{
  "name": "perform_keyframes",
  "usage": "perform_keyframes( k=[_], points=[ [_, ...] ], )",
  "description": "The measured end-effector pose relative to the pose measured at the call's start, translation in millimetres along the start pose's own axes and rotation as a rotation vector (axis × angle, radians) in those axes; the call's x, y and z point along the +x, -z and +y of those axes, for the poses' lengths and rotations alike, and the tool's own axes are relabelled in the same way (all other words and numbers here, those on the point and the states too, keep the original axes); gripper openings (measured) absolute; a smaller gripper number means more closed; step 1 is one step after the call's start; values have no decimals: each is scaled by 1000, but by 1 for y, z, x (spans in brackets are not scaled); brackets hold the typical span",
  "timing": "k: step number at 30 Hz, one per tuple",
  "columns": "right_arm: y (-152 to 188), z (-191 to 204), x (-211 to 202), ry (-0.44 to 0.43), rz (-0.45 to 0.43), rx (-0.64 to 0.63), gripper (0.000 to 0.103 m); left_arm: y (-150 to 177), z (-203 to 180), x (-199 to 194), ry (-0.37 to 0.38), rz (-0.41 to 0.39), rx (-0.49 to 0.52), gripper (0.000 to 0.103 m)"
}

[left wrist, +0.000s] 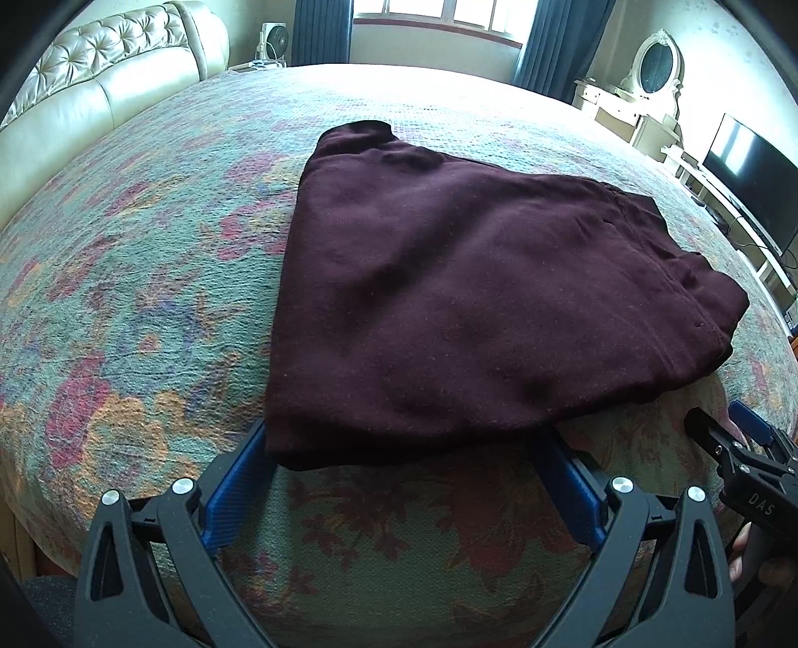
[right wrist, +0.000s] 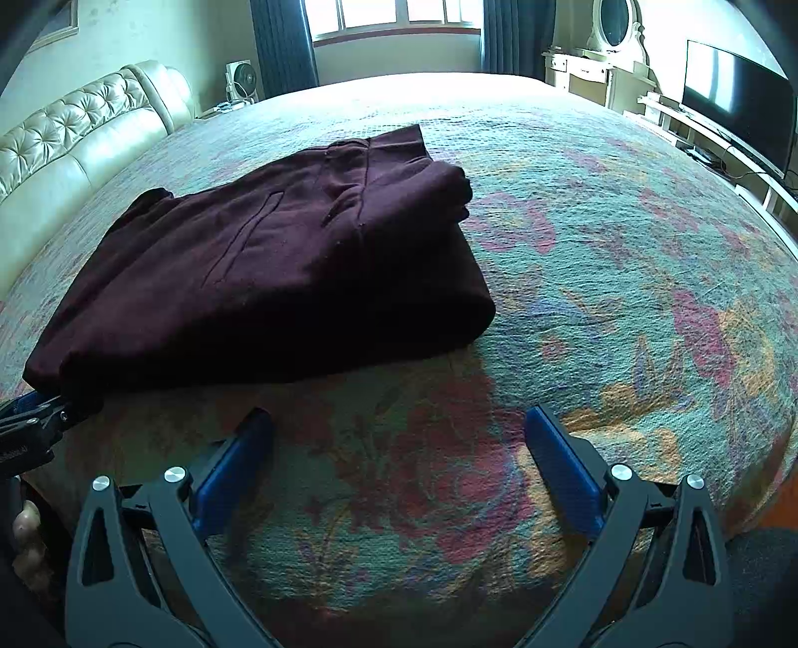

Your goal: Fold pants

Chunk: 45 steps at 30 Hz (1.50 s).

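Observation:
Dark maroon pants (left wrist: 474, 299) lie folded into a thick stack on the floral bedspread (left wrist: 124, 299). My left gripper (left wrist: 399, 448) is open, its blue fingers wide apart at the near edge of the stack, whose front edge overlaps their tips. In the right wrist view the pants (right wrist: 279, 264) sit to the upper left, a pocket slit and waistband showing. My right gripper (right wrist: 399, 423) is open over bare bedspread, to the right of the stack, holding nothing. Each gripper shows in the other's view: the right one (left wrist: 738, 448) at the right edge, the left one (right wrist: 35, 418) at the left edge.
A tufted cream headboard (left wrist: 99, 75) runs along the left. A window with dark curtains (left wrist: 324, 30) is behind the bed, a fan (right wrist: 242, 80) beside it. A cream dresser with oval mirror (left wrist: 653, 65) and a television (right wrist: 733, 94) stand at the right.

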State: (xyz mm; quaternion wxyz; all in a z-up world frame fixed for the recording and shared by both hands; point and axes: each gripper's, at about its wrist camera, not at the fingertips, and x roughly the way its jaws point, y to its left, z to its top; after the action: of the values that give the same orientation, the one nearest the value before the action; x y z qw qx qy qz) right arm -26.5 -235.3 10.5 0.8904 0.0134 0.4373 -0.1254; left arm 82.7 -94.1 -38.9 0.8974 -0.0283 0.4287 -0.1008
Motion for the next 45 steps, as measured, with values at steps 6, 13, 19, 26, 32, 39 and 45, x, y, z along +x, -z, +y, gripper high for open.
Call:
perform_keyframes(
  k=[6,13,19,26,32,39,45],
  points=[
    [0,0,0,0,0,-1,101,0,-2,0,-11,1,6,99],
    [0,1,0,1,-1,-2,101,0,-4,1,-18,5,9,99],
    [1,1,0,1,-1,-2,101,-1,-6,2,-26,6,16,99],
    [1,1,0,2,-1,-3,101,0,-8,3,-31,5,24,99],
    [1,1,0,2,-1,-3,101,1,-9,4,-36,3,26,99],
    [1,1,0,2,-3,-3,101,0,-10,5,-40,8,20,99],
    [-1,1,-3,-6,10,-31,101,-11,-6,-1,-21,17,15,99]
  ],
)
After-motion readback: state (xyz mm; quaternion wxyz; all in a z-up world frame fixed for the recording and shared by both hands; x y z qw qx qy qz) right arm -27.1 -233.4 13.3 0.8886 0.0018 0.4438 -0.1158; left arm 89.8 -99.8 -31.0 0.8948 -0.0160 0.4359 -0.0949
